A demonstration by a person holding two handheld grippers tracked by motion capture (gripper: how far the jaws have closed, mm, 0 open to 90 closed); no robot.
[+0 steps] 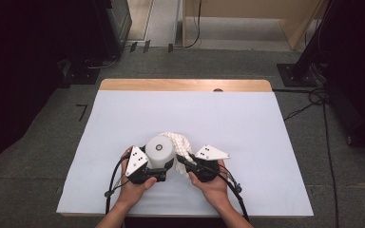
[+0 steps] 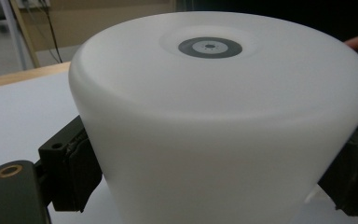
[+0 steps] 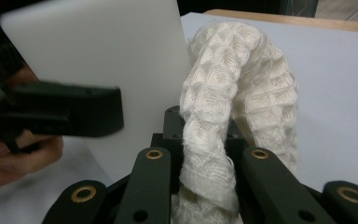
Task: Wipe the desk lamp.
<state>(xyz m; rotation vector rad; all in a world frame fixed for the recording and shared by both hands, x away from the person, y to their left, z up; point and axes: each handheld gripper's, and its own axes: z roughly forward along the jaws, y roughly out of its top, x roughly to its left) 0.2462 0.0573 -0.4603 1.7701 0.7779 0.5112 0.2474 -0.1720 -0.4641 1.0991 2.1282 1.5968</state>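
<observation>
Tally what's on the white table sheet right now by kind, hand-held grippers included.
White cup, upside down: 1
White waffle-weave cloth: 1
Hand-held grippers: 2, the left hand-held gripper around the cup, the right hand-held gripper shut on the cloth
Total: 4

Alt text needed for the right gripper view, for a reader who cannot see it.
The right gripper is shut on a bunched white waffle-weave cloth that rises between its black jaws, above a white table. At left, the left gripper grips a white cup, with fingers of the other hand below.
</observation>
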